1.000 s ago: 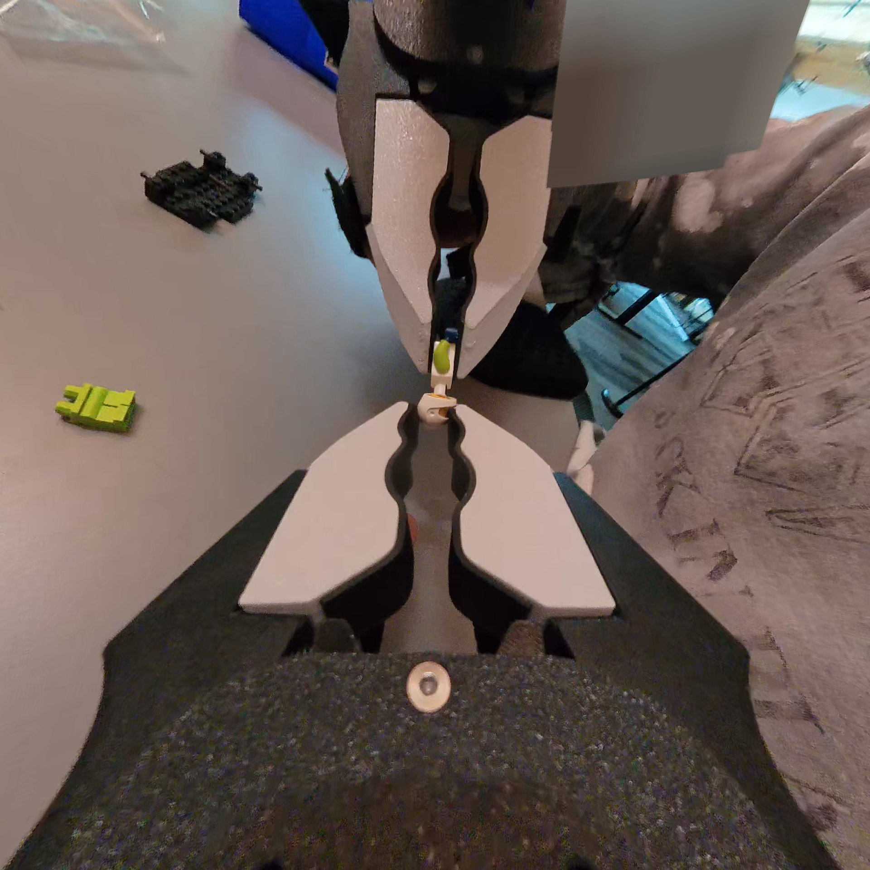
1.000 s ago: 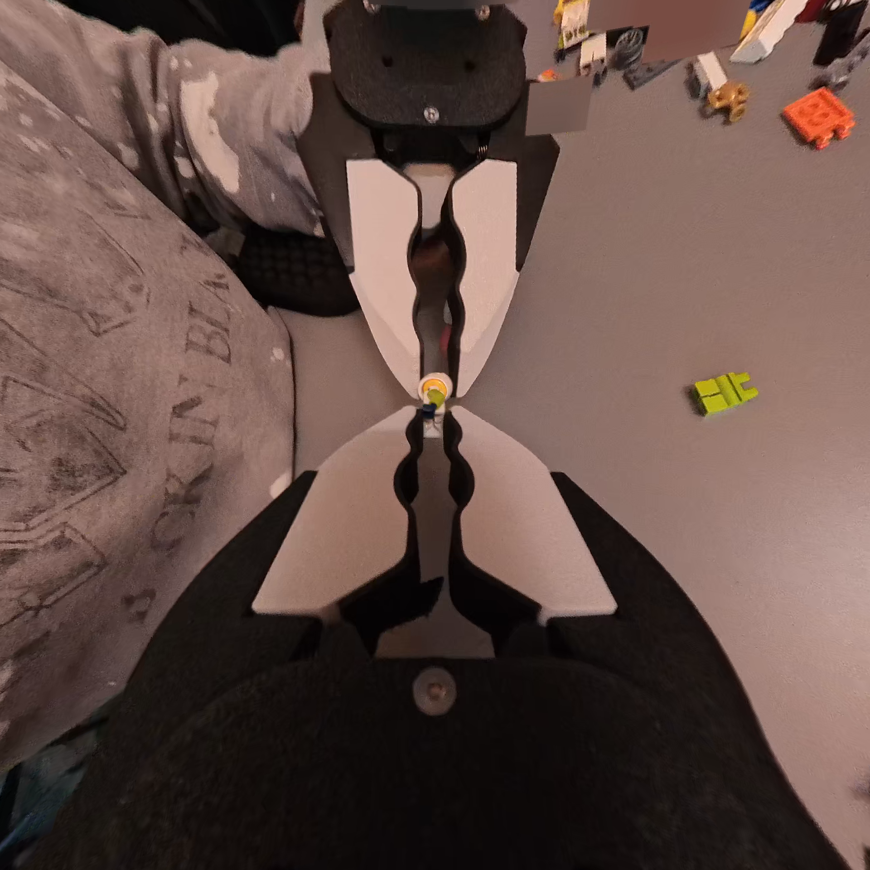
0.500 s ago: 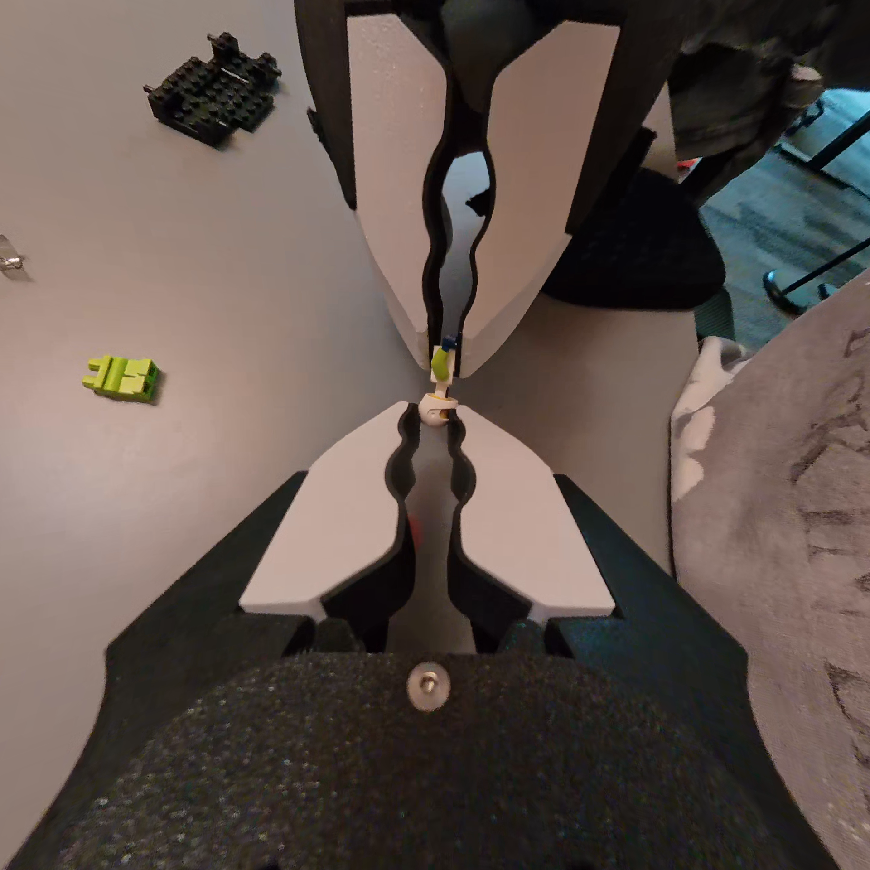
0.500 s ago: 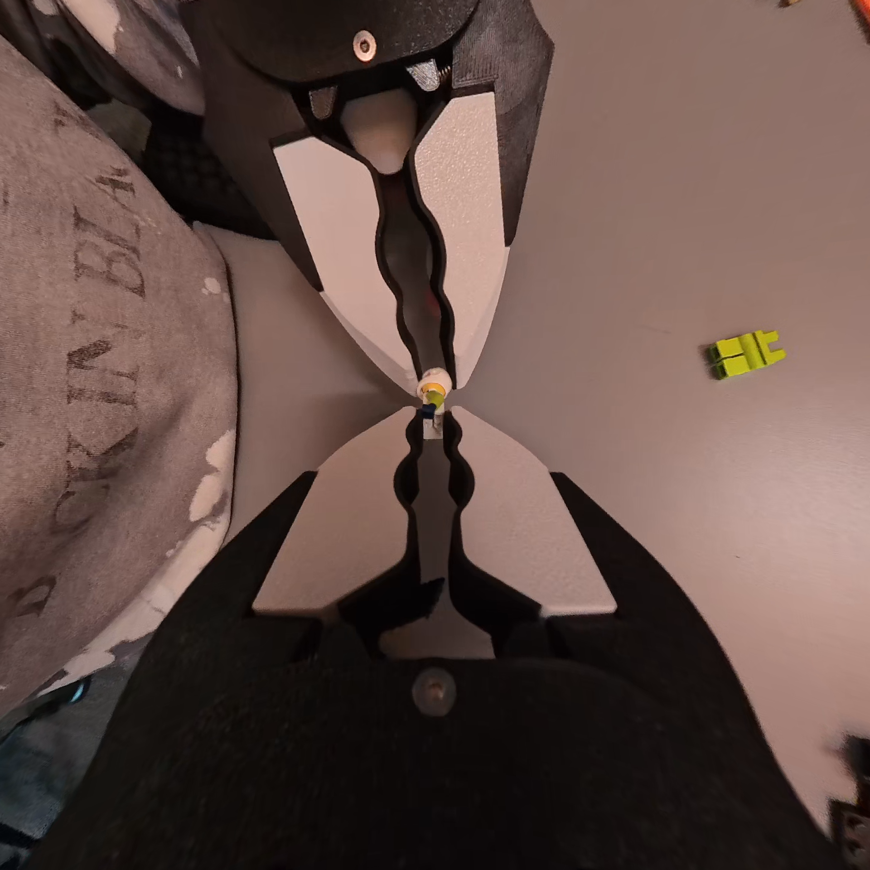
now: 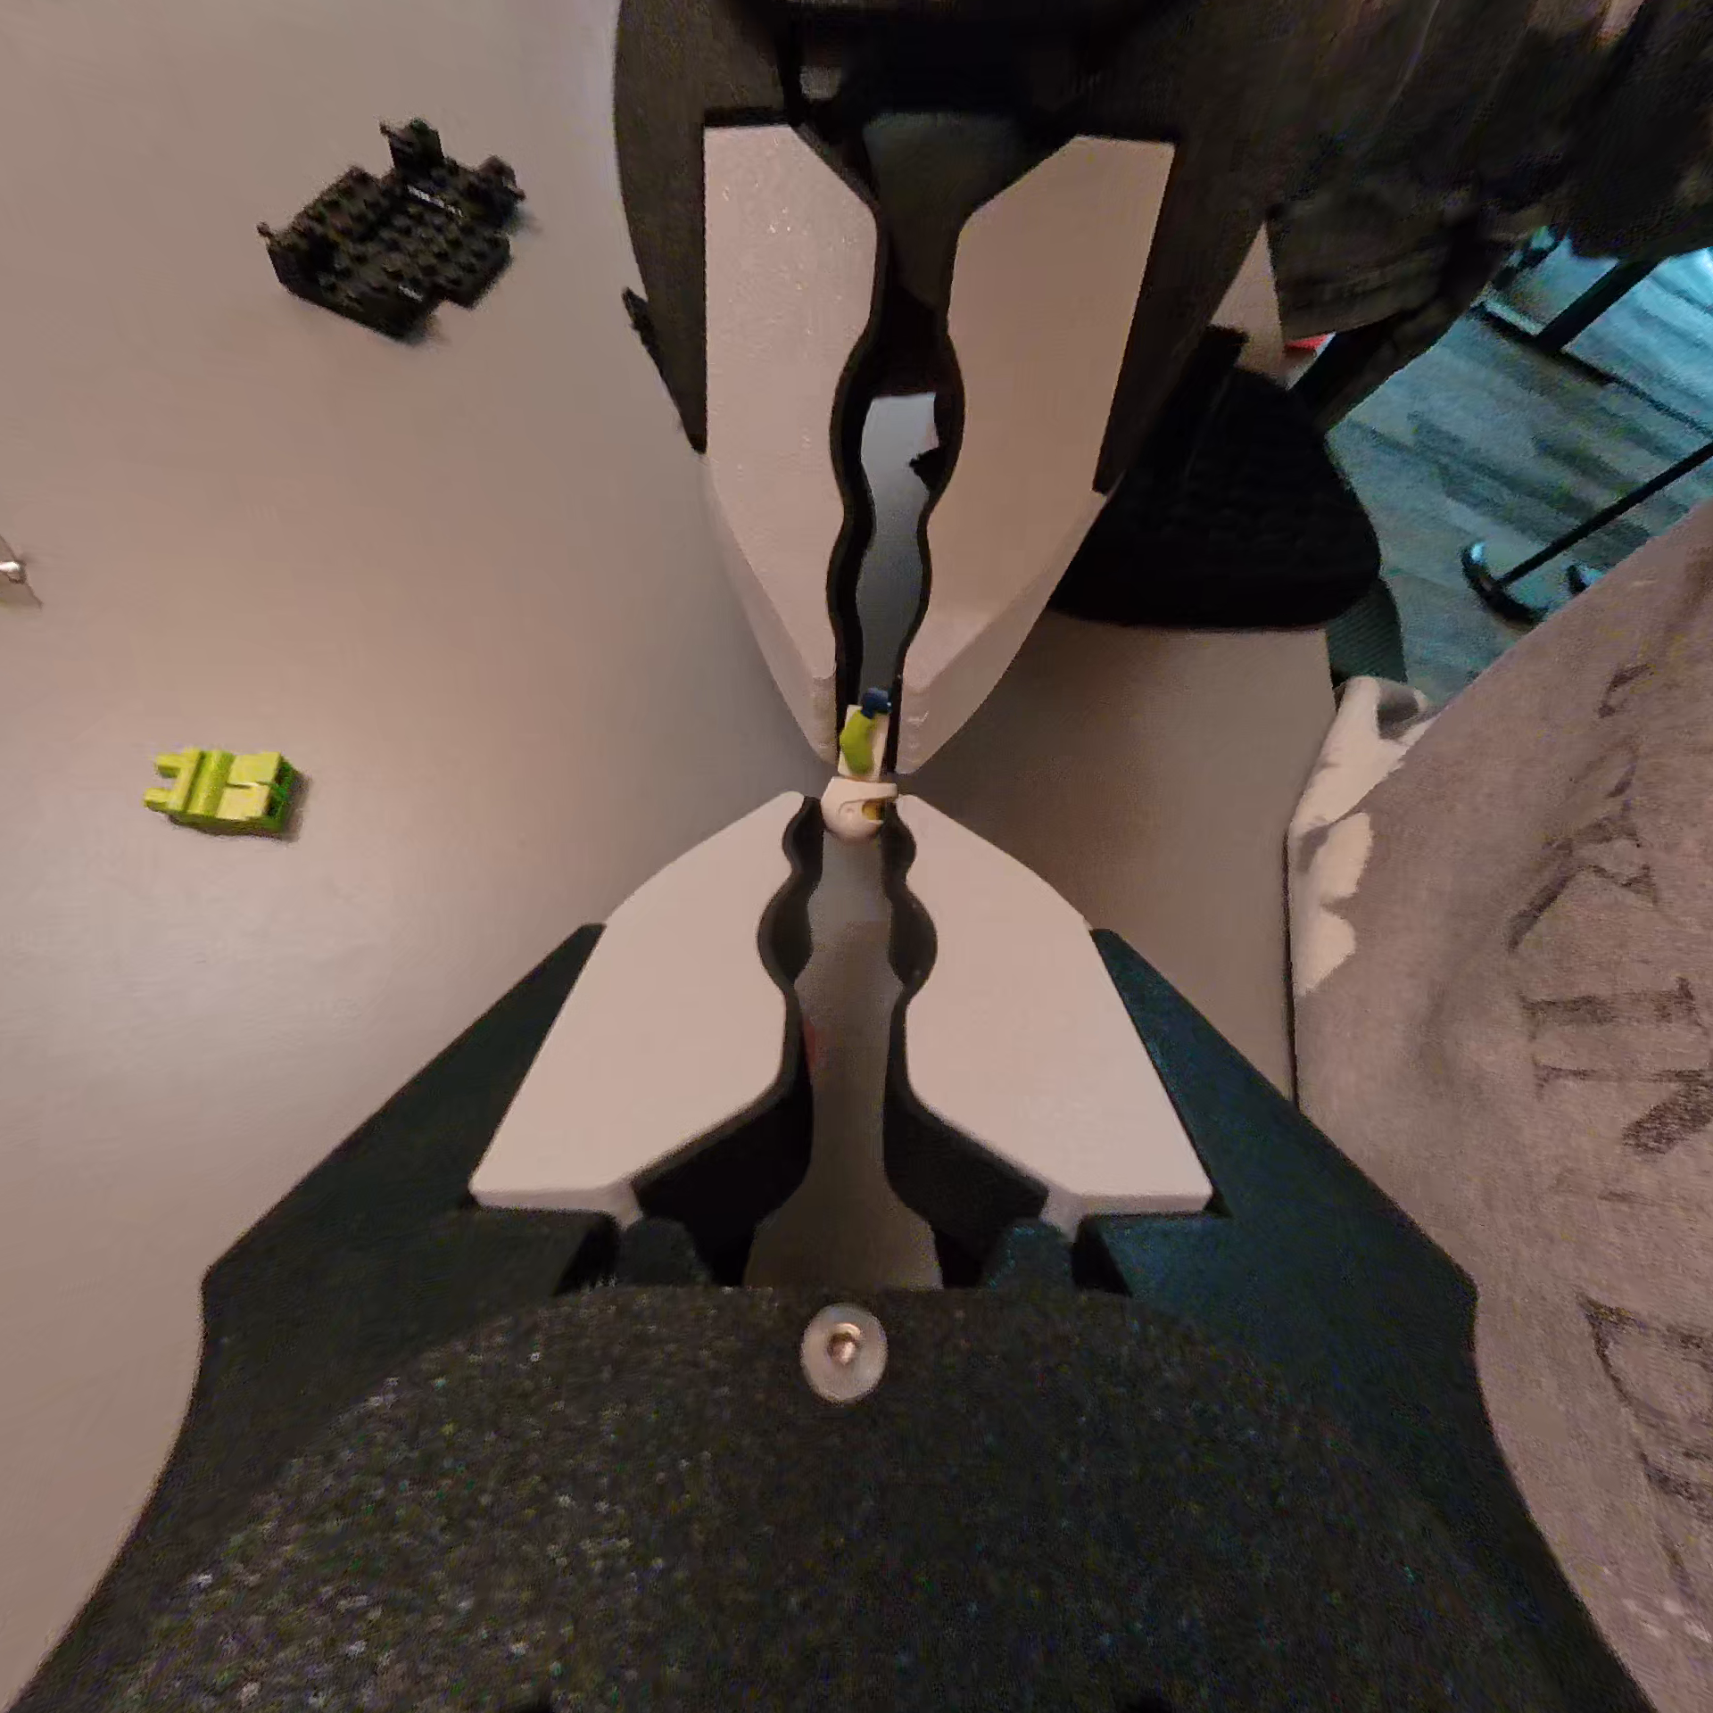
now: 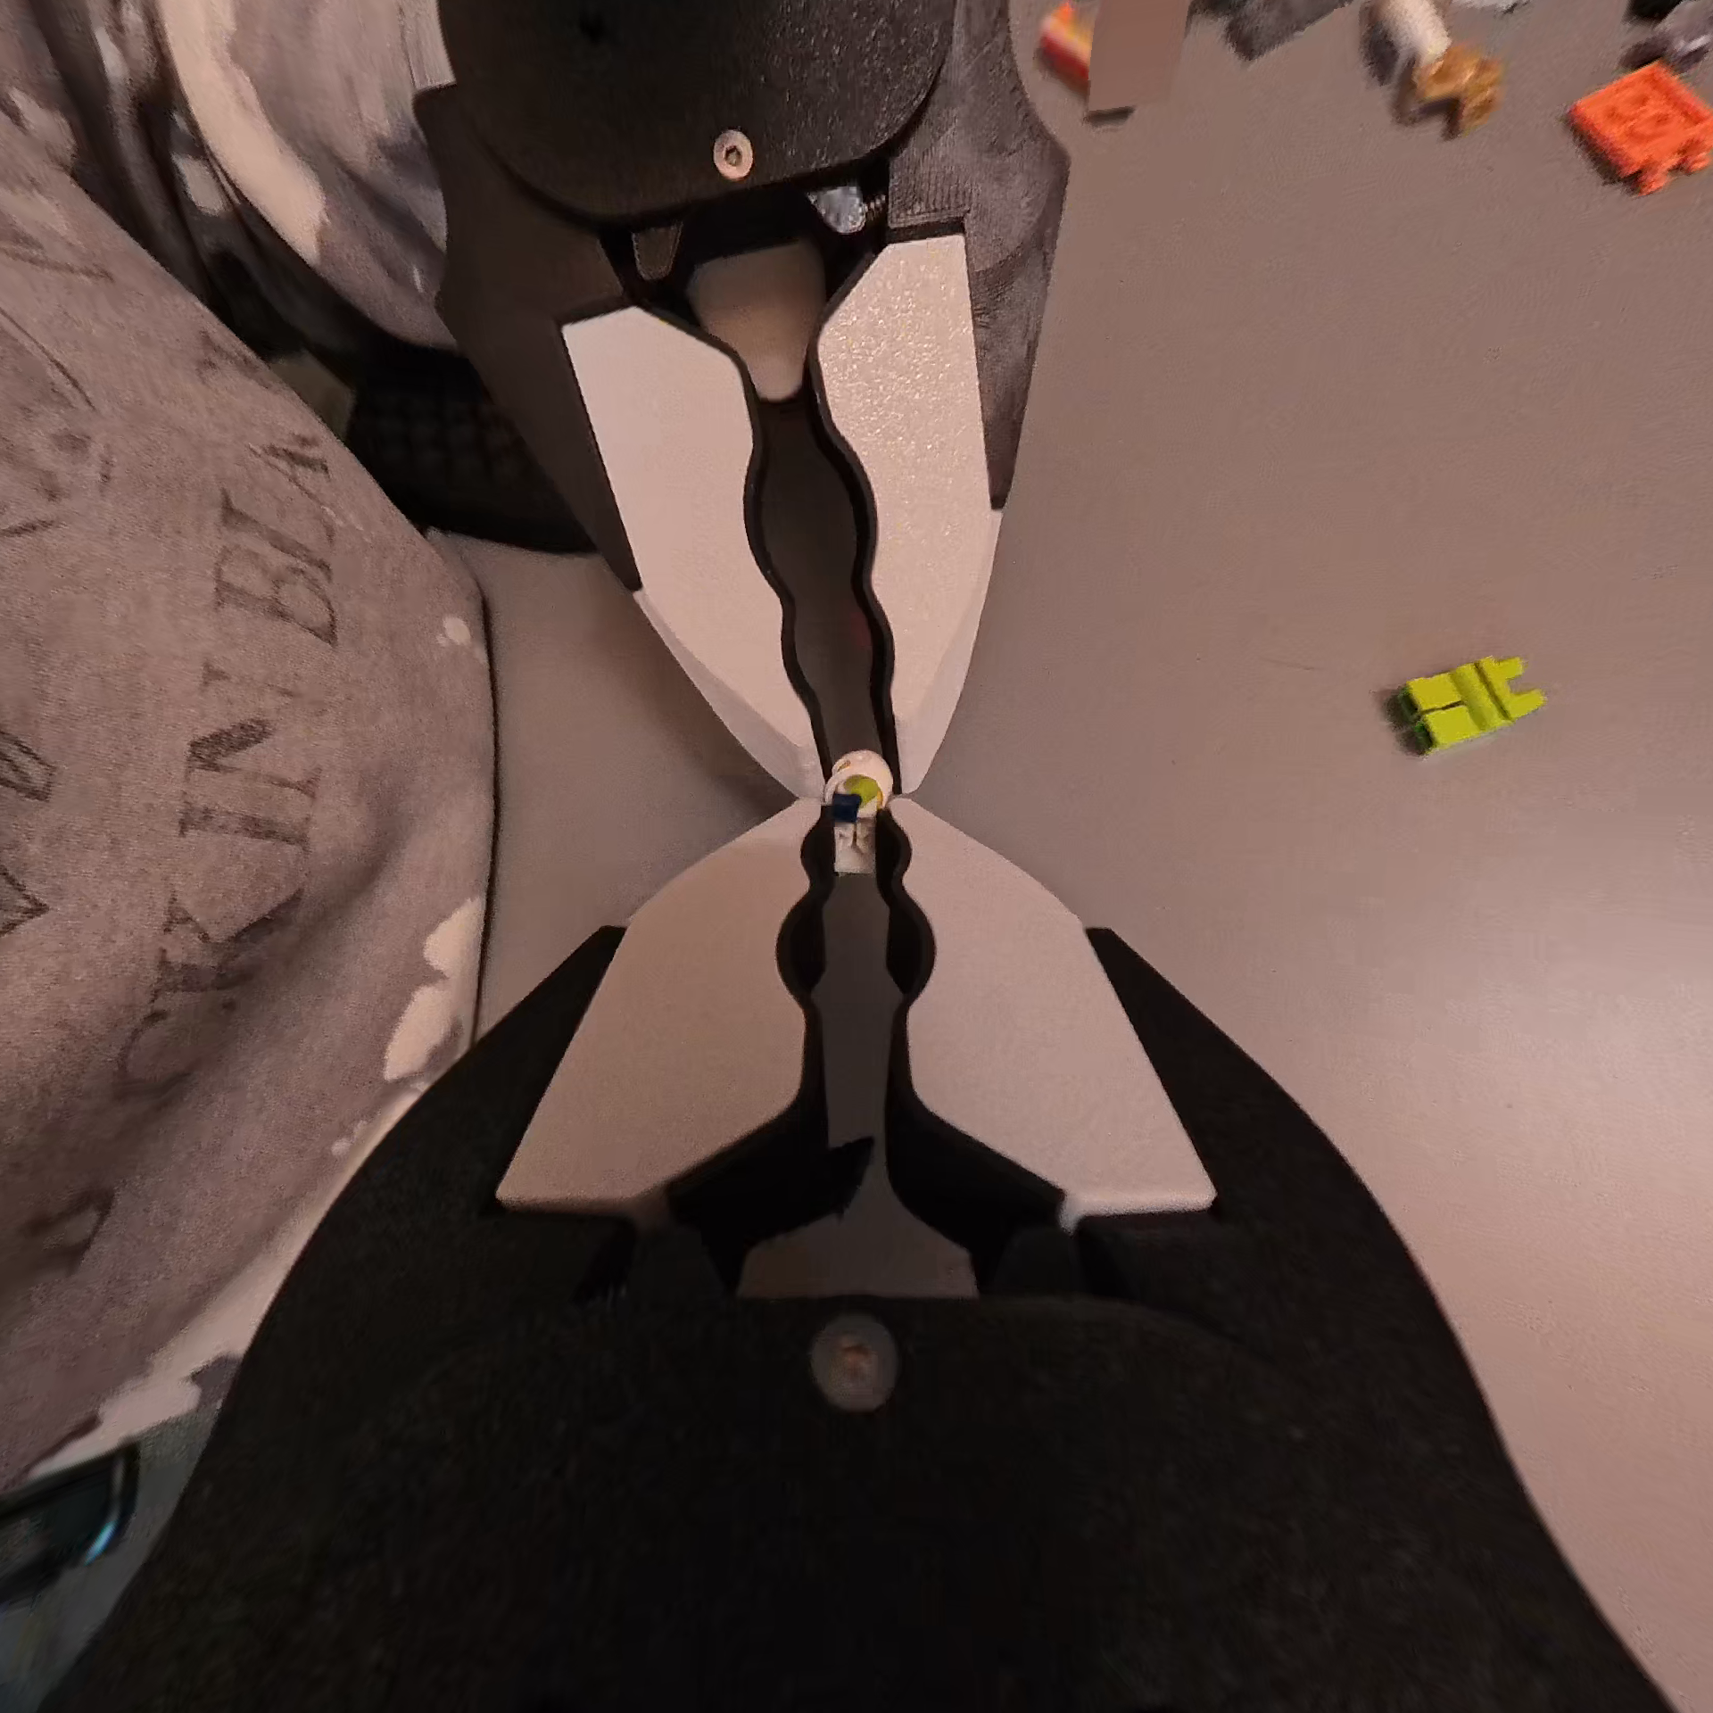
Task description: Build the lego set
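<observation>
My two grippers meet tip to tip above the grey table. In the left wrist view my left gripper is shut on a small white round piece. My right gripper comes in from the top, shut on a small lime and white piece with a blue end. The two pieces touch. In the right wrist view my right gripper holds the lime and white piece against the white round piece in the left gripper.
A lime green brick and a black studded chassis lie on the table. Orange and gold pieces lie at the far edge. The person's grey sweatshirt is close, beside the table edge. The grippers are tip to tip, or close to it. The lime green brick is about equally far from each gripper, around 12 cm. My left wrist view looks at it from another angle.
Both grippers stay shut and tip to tip. The pair has tilted and shifted slightly over the table, so the black chassis and the far loose pieces sit differently in view.
</observation>
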Tool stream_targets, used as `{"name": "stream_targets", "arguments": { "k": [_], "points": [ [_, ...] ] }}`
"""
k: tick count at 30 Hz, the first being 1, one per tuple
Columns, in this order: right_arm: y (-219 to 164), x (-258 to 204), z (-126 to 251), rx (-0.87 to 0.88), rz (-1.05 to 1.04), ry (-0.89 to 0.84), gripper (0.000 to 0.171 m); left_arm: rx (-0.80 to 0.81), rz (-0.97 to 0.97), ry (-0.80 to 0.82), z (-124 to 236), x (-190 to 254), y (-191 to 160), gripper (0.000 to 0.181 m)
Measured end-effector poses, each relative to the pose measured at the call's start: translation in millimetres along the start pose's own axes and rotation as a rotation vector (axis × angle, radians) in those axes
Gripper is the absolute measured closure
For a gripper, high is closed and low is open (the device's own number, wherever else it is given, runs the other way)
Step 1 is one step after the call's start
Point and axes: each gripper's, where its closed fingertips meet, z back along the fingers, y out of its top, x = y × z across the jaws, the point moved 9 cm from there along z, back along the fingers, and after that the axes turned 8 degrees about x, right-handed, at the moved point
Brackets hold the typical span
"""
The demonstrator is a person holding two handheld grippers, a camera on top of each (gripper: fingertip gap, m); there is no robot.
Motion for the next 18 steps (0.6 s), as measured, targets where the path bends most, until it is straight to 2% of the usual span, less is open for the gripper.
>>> {"name": "stream_targets", "arguments": {
  "k": [4,7,12,15,18],
  "points": [
    [-4,4,11,0.219,-0.097,0.038,0.163,0.114,-0.017,0.009,11,0,7,0.167],
    [-7,9,23,0.454,-0.188,0.086,0.163,0.207,0.030,-0.001,22,-4,10,0.158],
    [-4,10,31,0.857,-0.365,0.190,0.164,0.471,0.147,-0.045,35,-12,22,0.157],
    [0,7,23,0.965,-0.441,0.261,0.164,0.620,0.220,-0.089,42,-13,31,0.158],
    [5,4,15,0.998,-0.494,0.326,0.163,0.668,0.200,-0.098,47,-9,34,0.160]
  ]
}}
